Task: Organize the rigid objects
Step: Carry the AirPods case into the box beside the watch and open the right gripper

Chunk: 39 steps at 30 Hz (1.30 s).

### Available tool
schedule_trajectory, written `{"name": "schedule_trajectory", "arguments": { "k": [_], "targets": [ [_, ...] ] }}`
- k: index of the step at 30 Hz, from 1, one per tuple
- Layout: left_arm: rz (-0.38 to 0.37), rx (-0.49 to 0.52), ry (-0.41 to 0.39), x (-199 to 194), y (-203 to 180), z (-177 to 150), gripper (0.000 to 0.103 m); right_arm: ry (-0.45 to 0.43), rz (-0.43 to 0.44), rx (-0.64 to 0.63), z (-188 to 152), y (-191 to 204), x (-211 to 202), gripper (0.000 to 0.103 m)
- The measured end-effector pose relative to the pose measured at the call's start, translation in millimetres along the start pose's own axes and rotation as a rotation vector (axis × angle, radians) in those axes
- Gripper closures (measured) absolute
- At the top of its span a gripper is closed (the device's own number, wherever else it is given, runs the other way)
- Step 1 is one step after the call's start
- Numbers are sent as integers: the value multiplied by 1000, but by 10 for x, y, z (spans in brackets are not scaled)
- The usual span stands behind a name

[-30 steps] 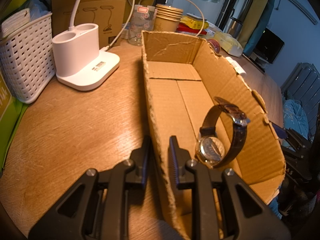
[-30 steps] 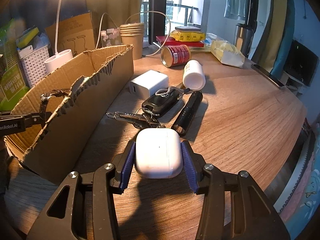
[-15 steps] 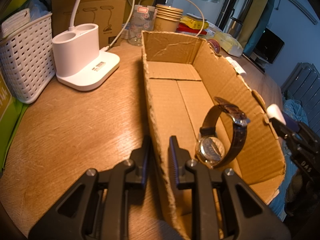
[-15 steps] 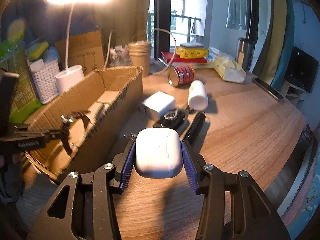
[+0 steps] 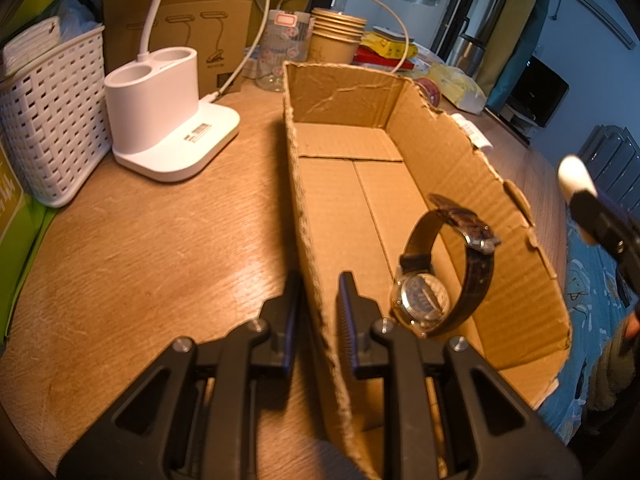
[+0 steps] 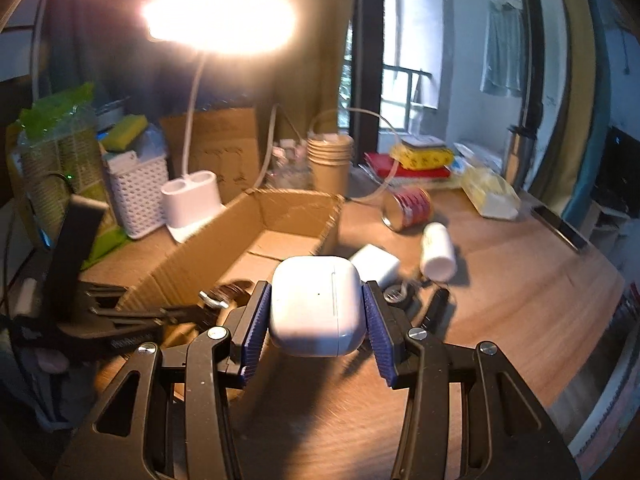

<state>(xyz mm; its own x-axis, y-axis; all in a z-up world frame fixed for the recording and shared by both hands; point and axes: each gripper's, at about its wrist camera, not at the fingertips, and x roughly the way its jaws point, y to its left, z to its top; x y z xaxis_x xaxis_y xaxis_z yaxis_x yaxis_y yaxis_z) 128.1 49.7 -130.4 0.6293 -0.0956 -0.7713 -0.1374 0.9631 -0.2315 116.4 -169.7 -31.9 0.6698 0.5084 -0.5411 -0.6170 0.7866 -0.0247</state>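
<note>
My right gripper point(image 6: 316, 312) is shut on a white earbud case point(image 6: 316, 304) and holds it in the air, just right of the cardboard box point(image 6: 256, 220). The left wrist view shows that case point(image 5: 574, 176) and gripper point(image 5: 600, 220) beyond the box's right wall. My left gripper point(image 5: 318, 292) is shut on the left wall of the box point(image 5: 304, 200). A brown-strapped wristwatch point(image 5: 444, 268) stands on edge inside the box, near its front end.
On the table right of the box lie a white charger point(image 6: 376, 264), a white bottle point(image 6: 438, 254), a red can point(image 6: 406, 208), a car key point(image 6: 400, 294) and a black flashlight point(image 6: 434, 308). A lamp base point(image 5: 160, 120) and white basket point(image 5: 48, 128) stand left of the box.
The right gripper lifted the earbud case off the table and carried it up toward the box, entering the left wrist view at the right edge. The left gripper kept still on the box wall.
</note>
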Motion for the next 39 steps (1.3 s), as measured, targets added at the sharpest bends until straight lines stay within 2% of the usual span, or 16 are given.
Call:
{"name": "schedule_trajectory", "arguments": {
  "k": [9,17,28,33,37,39],
  "targets": [
    [1,1,0,-1,-3,0,84,-15,67,-45,91,312,87,54],
    [3,3,2,-3,-4,7,84,10,147,-103,128,503,222,54],
    [3,3,2,-2,-2,8,84,33,181,-225,234,737,375,55],
    [3,3,1,-3,-4,7,84,75,185,-275,251,785,510,55],
    [3,4,1,0,-4,7,84,133,265,-269,267,785,624,55],
    [4,4,1,0,-4,8,84,149,257,-289,269,804,678,55]
  ]
}}
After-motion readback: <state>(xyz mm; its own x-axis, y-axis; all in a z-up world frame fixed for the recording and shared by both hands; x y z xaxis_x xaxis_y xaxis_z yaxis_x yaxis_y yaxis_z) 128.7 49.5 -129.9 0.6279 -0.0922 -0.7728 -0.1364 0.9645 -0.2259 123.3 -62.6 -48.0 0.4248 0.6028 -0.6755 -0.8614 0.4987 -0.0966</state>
